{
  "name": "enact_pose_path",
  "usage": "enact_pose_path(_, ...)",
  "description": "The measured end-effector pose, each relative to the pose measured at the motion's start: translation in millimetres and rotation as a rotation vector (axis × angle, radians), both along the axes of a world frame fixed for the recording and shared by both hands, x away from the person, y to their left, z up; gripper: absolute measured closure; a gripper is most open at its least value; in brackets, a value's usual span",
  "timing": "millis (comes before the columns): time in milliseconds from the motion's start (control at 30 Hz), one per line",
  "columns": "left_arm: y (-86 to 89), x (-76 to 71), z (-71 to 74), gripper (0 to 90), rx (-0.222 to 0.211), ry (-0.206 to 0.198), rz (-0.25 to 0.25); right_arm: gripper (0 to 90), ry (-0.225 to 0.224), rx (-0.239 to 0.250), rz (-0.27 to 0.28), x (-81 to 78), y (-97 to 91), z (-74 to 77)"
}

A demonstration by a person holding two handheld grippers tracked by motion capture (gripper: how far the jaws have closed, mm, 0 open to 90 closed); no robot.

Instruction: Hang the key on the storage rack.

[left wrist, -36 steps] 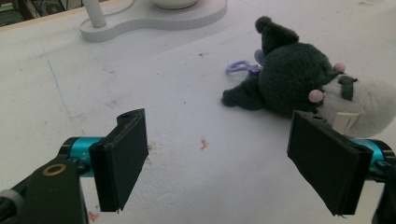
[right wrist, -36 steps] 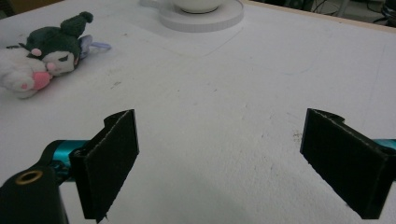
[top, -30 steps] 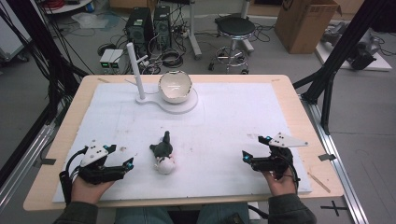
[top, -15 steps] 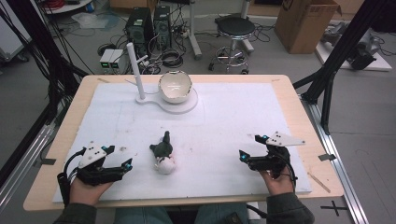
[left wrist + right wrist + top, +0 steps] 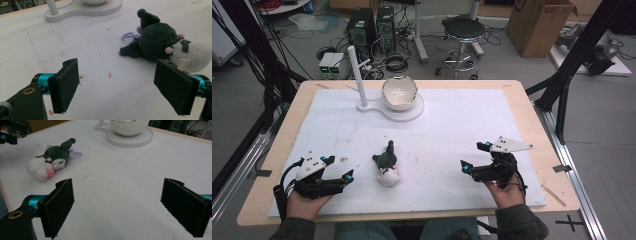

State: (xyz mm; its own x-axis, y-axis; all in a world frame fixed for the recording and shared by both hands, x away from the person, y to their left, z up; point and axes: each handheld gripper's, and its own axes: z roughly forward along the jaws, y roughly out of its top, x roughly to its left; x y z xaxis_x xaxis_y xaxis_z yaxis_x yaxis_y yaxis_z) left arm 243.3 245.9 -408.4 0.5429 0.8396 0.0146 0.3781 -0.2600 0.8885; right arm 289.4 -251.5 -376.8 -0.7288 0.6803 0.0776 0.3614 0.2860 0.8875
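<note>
A small plush toy (image 5: 387, 165), dark on top with a white face end, lies on its side on the white mat (image 5: 452, 125) near the front middle. My left gripper (image 5: 339, 167) rests to its left, jaws wide open and empty. In the left gripper view the plush toy (image 5: 157, 42) lies just beyond the right jaw of my left gripper (image 5: 120, 92), a purple clip beside it. My right gripper (image 5: 475, 155) sits to the right of the toy, open and empty. In the right gripper view the plush toy (image 5: 53, 161) is far left of my right gripper (image 5: 125, 210).
A white bowl (image 5: 399, 94) sits on a white stand (image 5: 412, 112) with an upright post (image 5: 357, 75) at the back middle of the table. The wooden table edge (image 5: 542, 120) frames the mat. Black frame legs, a stool and boxes stand on the floor beyond.
My right gripper has drifted slightly left toward the plush toy. The left gripper and the toy have barely moved.
</note>
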Motion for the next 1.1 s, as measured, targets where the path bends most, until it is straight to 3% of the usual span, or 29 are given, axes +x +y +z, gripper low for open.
enact_pose_path(133,0.3,-0.9,-0.3,20.6,0.002,-0.001,0.003,10.9,0.017,0.005,0.01,1.3,8.4,12.6)
enact_pose_path(300,1.1,-2.1,-0.1,20.5,0.005,-0.004,0.009,11.0,-0.024,-0.013,0.04,1.5,17.7,24.2)
enact_pose_path(633,2.5,-2.3,0.0,20.5,0.002,-0.009,0.013,11.9,0.018,-0.003,0.092,2.9,46.2,40.4)
enact_pose_path(700,2.5,-2.0,0.0,20.5,-0.001,-0.01,0.015,16.4,0.02,-0.024,0.115,3.8,56.4,44.9)
enact_pose_path(1100,1.7,-1.1,0.2,20.4,0.004,-0.014,0.011,17.5,0.033,-0.056,0.17,11.4,96.0,54.4)
